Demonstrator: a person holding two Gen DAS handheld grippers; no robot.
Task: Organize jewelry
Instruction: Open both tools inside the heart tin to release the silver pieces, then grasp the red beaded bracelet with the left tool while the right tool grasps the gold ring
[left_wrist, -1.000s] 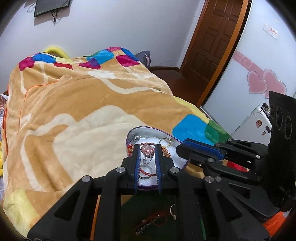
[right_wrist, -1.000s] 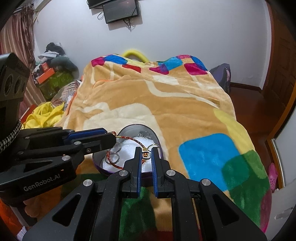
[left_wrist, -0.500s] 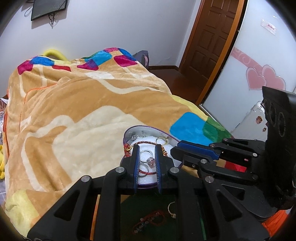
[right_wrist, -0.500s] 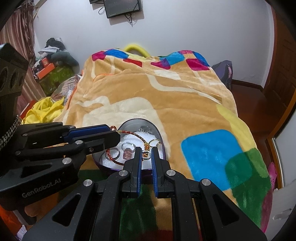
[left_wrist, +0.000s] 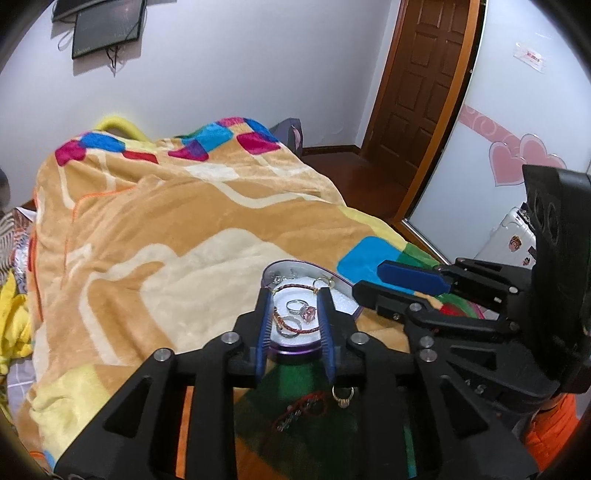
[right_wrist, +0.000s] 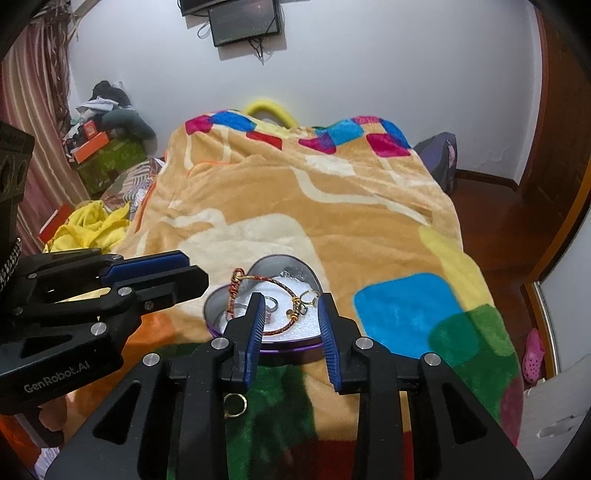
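Hovering over heart tin (left_wrist: 280, 266) | left gripper (left_wrist: 294, 295), right gripper (right_wrist: 290, 301) parted, empty | risk: bracelet (right_wrist: 275, 284) over the rim snags, spills

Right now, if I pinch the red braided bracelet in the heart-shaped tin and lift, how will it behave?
The red braided bracelet is probably floppy: its cord curves loosely and drapes over the rim of the heart-shaped tin, so it should dangle. It looks light and may drag the silver rings it lies among. The gold charm might swing or snag.
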